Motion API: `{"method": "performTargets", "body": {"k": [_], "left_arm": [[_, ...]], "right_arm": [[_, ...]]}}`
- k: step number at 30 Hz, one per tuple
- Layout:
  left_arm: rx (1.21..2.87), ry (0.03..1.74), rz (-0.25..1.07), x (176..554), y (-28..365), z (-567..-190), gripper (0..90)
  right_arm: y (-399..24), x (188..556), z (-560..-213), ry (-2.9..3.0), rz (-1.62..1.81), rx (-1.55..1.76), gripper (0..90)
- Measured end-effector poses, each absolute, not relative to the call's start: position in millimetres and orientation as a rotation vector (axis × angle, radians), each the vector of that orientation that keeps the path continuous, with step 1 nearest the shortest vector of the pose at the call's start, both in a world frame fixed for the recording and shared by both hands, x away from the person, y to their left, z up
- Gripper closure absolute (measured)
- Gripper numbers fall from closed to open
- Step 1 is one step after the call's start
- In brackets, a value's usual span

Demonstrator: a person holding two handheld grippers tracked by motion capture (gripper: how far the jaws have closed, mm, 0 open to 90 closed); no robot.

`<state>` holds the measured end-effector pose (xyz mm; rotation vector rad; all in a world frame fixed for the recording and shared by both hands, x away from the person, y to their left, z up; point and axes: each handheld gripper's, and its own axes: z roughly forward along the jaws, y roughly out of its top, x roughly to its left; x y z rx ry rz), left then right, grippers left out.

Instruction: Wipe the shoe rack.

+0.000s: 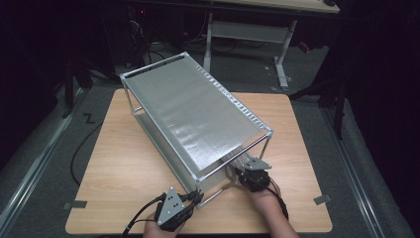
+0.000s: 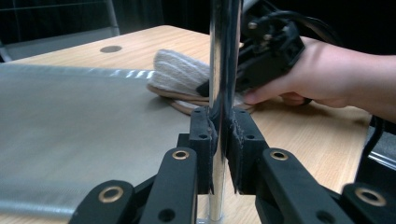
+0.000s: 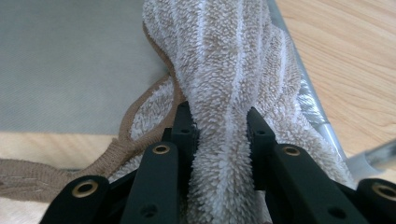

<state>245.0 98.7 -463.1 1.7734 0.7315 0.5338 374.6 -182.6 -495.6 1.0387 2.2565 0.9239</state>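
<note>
A silver metal rack with two mesh shelves stands slantwise on the wooden table. My left gripper is shut on the rack's near corner post, a chrome tube. A fluffy beige slipper with a tan edge lies at the near end of the lower shelf. My right gripper is shut on its fuzzy upper. In the left gripper view the right gripper and the hand holding it sit just behind the post.
The rack covers the table's middle from far left to near right. Bare wood lies to the left and right of it. Desk legs and cables stand on the dark floor beyond the table.
</note>
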Motion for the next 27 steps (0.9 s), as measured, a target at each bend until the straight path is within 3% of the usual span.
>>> {"method": "performTargets", "body": {"k": [9, 14, 27], "left_arm": [[1.765, 0.811, 0.573, 257, 129, -461, 80.8], [1.746, 0.803, 0.564, 259, 133, -464, 80.9], [1.748, 0.781, 0.555, 263, 130, -464, 81.0]], "right_arm": [[-168, 354, -494, 2.272, 0.914, 0.934, 71.8], [-170, 330, -475, 2.191, 1.010, 0.860, 71.6], [-246, 261, -443, 1.820, 1.146, 0.979, 69.4]]}}
